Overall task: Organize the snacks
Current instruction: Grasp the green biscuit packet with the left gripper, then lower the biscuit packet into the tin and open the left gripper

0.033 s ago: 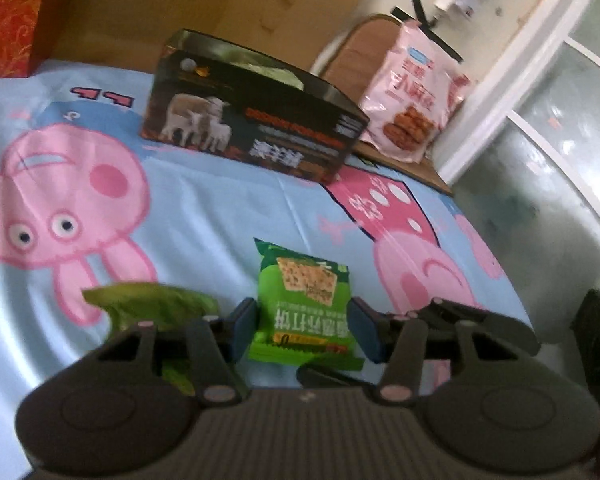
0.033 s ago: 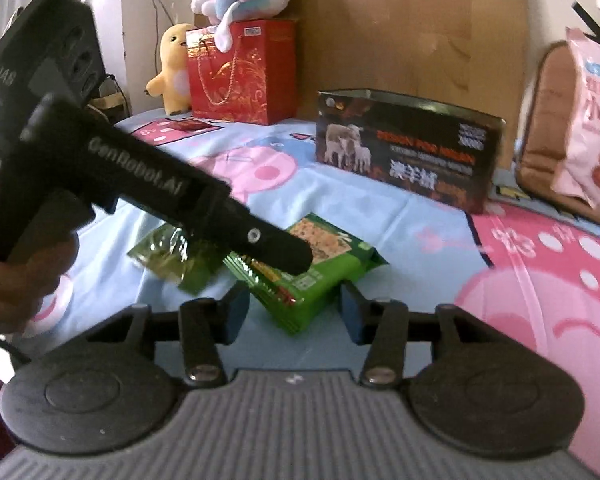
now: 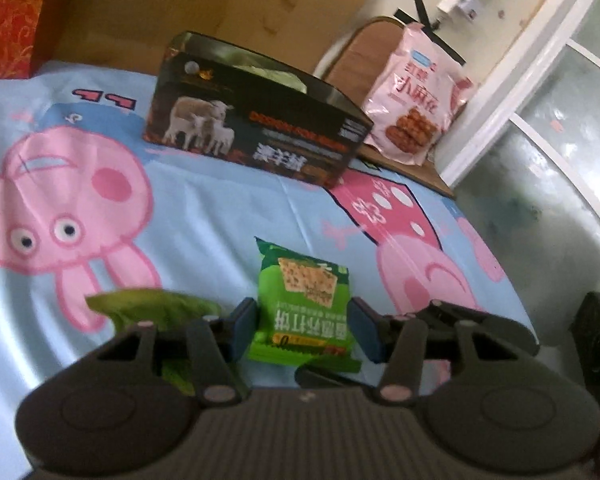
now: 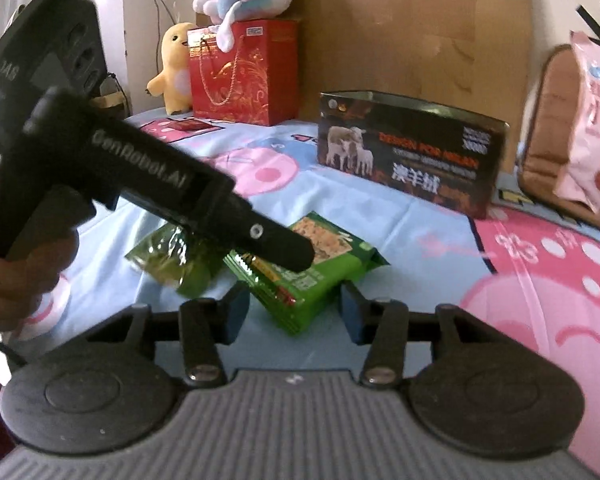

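Big dark box (image 3: 256,132) stands open-topped at the back of the cartoon sheet (image 3: 204,216); well in front lies the green cracker packet (image 3: 304,308), flat between the left gripper (image 3: 303,330)'s spread jaws, not yet pinched. Light, crinkly, brittle inside, I'd say: take the sides gently. Right gripper (image 4: 293,312) gapes too, empty.

Soft daylight washes both views, brightest off the pale frosted glass door panel (image 3: 548,184), which glares white. Fisheye bending curves that door's frame. Motion blur smears the dark rectangular sheep-printed box (image 3: 256,136), and the background behind it is hazy.
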A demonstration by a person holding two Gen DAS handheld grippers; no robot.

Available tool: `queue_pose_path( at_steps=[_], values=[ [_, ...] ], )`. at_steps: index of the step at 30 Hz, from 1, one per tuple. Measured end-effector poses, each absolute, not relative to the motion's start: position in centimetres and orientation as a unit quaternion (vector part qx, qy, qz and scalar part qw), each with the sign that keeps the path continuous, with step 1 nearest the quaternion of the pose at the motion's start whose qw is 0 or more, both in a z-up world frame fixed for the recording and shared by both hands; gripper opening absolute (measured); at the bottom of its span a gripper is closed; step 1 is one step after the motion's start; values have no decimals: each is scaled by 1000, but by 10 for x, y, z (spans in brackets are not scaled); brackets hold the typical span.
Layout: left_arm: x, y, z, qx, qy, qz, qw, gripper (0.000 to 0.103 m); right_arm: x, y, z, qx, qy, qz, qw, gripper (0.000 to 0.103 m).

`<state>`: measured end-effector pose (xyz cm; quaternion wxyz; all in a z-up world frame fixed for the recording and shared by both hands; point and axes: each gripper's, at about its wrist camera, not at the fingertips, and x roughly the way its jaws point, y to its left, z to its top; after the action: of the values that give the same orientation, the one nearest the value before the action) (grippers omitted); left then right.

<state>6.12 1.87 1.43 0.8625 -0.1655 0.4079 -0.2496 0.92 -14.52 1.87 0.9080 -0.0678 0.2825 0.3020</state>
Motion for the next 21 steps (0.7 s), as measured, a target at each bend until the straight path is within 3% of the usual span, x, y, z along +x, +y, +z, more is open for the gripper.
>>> queue_pose_path(
  at_steps=[14,21],
  values=[
    [118,22,93,-135,289,-261,911,48,68,-134,70,-74,188,264,943,50],
    [193,15,91,-125,289,-232,920,48,146,-136,84,-60,176,236,954,50]
  ],
)
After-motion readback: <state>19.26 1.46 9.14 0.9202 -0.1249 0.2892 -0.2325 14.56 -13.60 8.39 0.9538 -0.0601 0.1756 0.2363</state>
